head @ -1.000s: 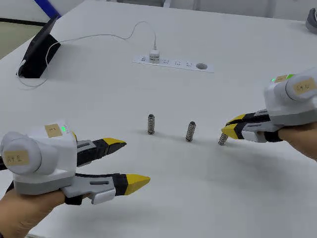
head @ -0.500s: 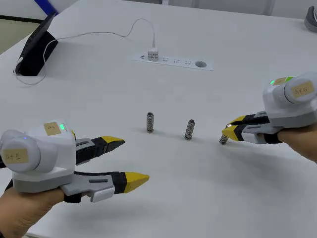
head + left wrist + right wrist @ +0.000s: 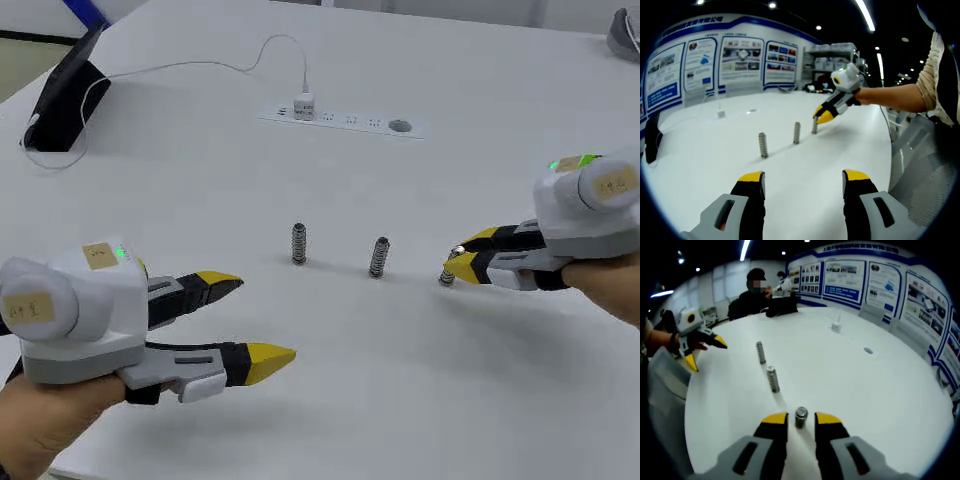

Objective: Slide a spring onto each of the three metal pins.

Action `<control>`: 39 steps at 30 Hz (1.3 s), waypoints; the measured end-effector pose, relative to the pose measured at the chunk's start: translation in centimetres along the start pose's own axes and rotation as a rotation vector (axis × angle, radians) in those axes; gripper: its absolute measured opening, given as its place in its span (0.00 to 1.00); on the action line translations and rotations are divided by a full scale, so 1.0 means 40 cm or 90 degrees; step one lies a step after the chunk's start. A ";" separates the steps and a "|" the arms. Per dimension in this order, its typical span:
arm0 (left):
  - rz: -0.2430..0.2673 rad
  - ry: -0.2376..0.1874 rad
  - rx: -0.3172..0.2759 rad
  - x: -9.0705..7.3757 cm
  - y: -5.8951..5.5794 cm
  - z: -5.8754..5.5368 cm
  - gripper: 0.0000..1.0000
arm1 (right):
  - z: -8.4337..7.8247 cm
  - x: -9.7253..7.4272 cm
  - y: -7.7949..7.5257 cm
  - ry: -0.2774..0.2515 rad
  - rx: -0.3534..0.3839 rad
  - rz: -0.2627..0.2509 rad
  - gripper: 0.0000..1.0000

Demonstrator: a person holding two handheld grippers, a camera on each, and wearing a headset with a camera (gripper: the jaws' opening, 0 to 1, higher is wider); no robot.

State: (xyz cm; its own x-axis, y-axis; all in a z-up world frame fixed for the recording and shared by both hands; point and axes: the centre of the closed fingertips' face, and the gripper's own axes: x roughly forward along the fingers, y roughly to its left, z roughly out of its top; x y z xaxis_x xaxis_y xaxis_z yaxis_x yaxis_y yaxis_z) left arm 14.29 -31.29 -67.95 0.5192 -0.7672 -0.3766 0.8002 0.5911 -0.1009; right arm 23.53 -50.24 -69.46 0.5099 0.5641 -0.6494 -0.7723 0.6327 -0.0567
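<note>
**Head view.**
- Left gripper (image 3: 245, 320): at 8 o'clock, jaws spread wide, holding nothing, over the bare white table (image 3: 400, 400).
- Right gripper (image 3: 458, 265): at 3 o'clock, jaws drawn narrow, tips at the third pin (image 3: 447, 277).
- First pin (image 3: 298, 230) and second pin (image 3: 380, 243): upright near centre, each sleeved in a spring (image 3: 378, 262). The row of three runs from 9 toward 3 o'clock.
- Power strip (image 3: 340, 118): at 12 o'clock, with a white plug in it.
- Dark tablet (image 3: 60, 95): at 10 o'clock.

**Left gripper view.**
- Own jaws: at 6 o'clock, wide apart, empty.
- The three pins run from centre toward 1 o'clock, first pin (image 3: 762, 145) nearest.
- The right gripper (image 3: 821, 116) sits at the farthest pin.

**Right gripper view.**
- Own jaws: at 6 o'clock, narrow, one on each side of the third pin (image 3: 800, 416).
- A sliver of gap shows on each side of the pin, so they seem not to be clamped on it.
- Second pin (image 3: 773, 378) and first pin (image 3: 760, 352) recede toward 11 o'clock.
- Left gripper (image 3: 706, 354): at 9 o'clock, well apart from the pins.

**Status (judged).**
- Two pins are done and the third is in hand.
- Coils appear on the third pin, but how far down they sit is too small to tell.
- The next move likely calls for easing that spring straight down along the pin.
- After that the jaws would need to widen and back off without tipping the pin.
</note>
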 end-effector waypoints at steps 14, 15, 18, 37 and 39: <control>0.007 -0.001 -0.003 0.004 0.023 0.003 0.68 | -0.025 -0.030 0.018 -0.026 0.011 0.001 0.33; 0.007 0.001 -0.004 0.005 0.025 0.001 0.68 | -0.026 -0.034 0.017 -0.028 0.012 0.000 0.35; 0.007 0.001 -0.004 0.006 0.030 0.002 0.68 | -0.024 -0.044 0.018 -0.039 0.012 -0.002 0.38; 0.018 0.008 -0.006 0.004 0.064 -0.007 0.72 | -0.040 -0.099 0.057 -0.072 0.005 0.005 0.53; 0.020 0.009 -0.007 0.004 0.067 -0.008 0.72 | -0.043 -0.108 0.061 -0.076 0.004 0.003 0.54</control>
State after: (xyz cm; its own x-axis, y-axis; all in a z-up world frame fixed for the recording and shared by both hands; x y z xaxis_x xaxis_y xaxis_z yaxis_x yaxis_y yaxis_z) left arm 16.41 -29.76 -68.56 0.5396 -0.7451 -0.3921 0.7805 0.6173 -0.0989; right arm 18.80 -52.03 -68.10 0.5483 0.6260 -0.5545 -0.7726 0.6329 -0.0495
